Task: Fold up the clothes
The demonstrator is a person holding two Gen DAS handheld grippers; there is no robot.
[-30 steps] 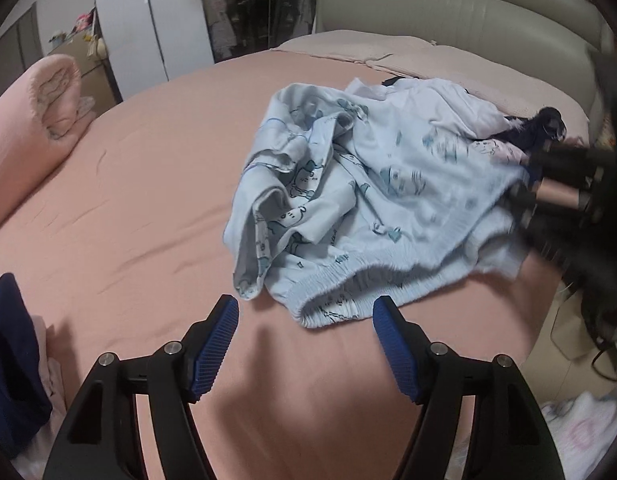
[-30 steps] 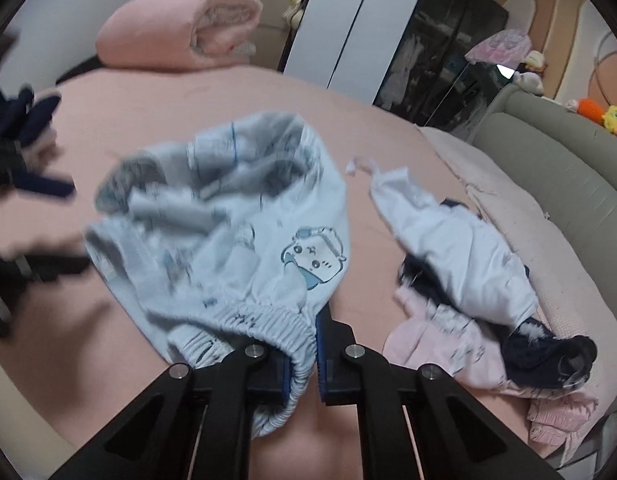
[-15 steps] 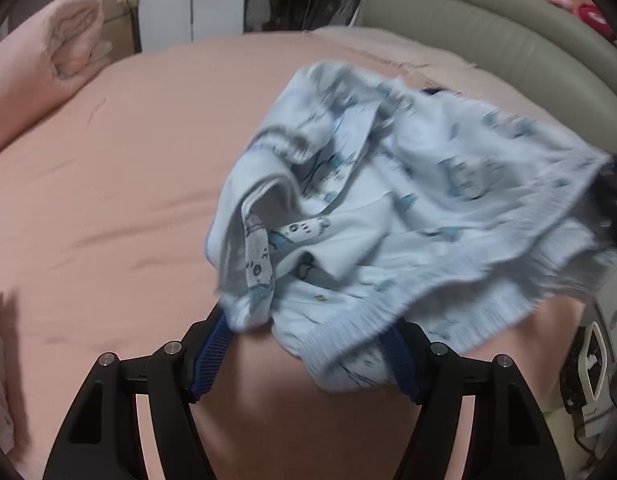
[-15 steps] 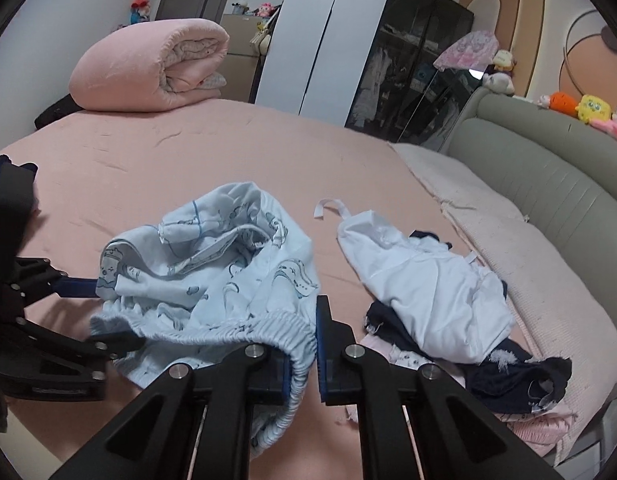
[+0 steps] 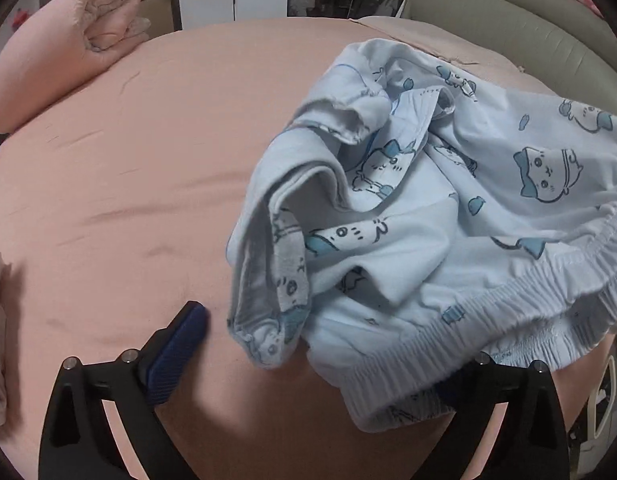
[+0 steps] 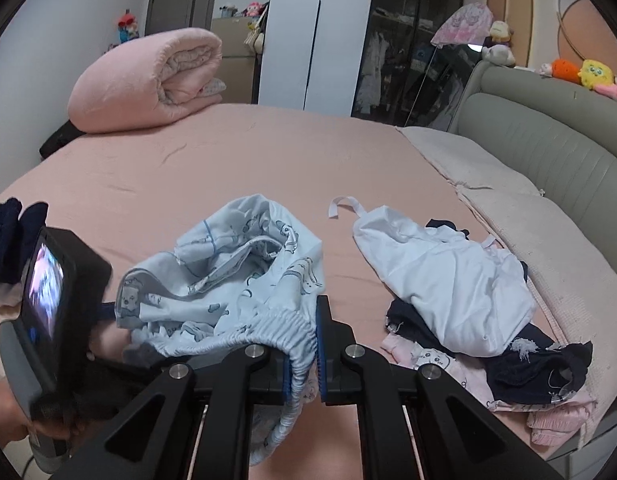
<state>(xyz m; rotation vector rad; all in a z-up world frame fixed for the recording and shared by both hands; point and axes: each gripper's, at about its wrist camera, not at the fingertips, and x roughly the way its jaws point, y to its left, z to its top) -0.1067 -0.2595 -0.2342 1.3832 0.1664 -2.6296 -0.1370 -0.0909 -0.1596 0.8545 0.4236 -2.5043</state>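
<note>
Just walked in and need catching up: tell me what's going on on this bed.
A person is folding laundry with two handheld claws. The right claw is clamped on the elastic waistband of the light blue cartoon-print cotton shorts. The left claw has just opened wide around their other side, not gripping. A pile of unfolded white, navy and pink clothes waits alongside.

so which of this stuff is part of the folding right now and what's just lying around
In use:
- light blue cartoon-print shorts
- right gripper, shut on their waistband
- left gripper, jaws just opened wide

Lying about:
- white garment
- navy and pink clothes pile
- rolled pink duvet
</note>
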